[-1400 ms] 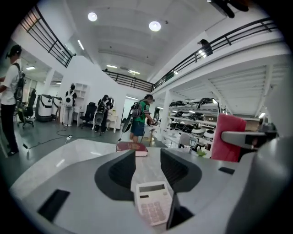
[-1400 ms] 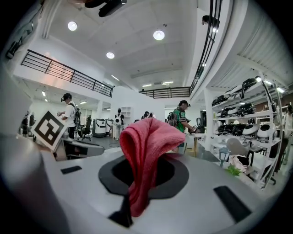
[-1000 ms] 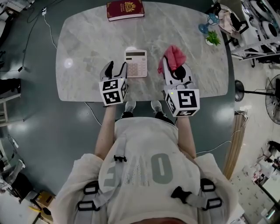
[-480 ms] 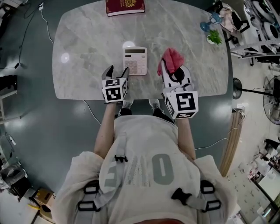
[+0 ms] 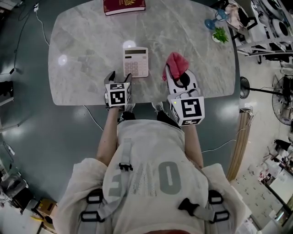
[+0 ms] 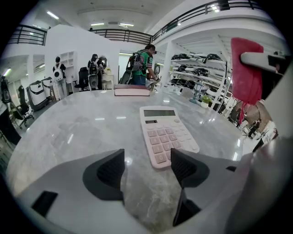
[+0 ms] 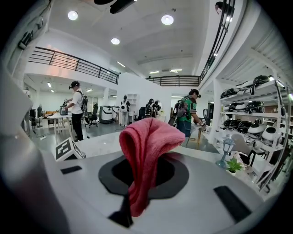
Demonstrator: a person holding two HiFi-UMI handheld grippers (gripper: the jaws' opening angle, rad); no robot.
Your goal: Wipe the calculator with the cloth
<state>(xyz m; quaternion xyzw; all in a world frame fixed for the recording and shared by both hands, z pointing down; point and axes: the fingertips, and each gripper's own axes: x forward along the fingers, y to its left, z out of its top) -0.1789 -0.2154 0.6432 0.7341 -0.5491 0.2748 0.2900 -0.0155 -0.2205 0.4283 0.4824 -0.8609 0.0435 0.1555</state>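
**Right tool gripping cloth, wipe not begun**

Right tool (image 5: 176,73) is clamping the pink cloth (image 5: 176,61), which is bunching up and drooping over the closed jaws. It is hovering to the right of the calculator (image 5: 135,62), and the cloth is not touching it. Left tool (image 5: 119,77) is standing wide, its jaws having just been opening. Only bare marble is showing between them. It is sitting just beside the calculator's near edge, probably getting set to steady it.

Progress: the cloth is already in the grip, so the pickup looks done. Wiping is not yet happening, as the cloth is not meeting the keys or display. Still to do: bringing the cloth across and rubbing over the face, likely with the left tool pinning the calculator.

Surface: the calculator is lying flat, display end away from the person, near the front middle of a glossy grey marble worktop (image 5: 87,59) that is reflecting ceiling lights. A maroon book (image 5: 124,5) is lying at the far edge and a small plant (image 5: 220,34) is standing at the far right.

Room: a dark floor (image 5: 27,137) is surrounding the worktop in a big open hall. Shelves (image 6: 197,75) are lining the right side and people (image 6: 144,64) are standing beyond.
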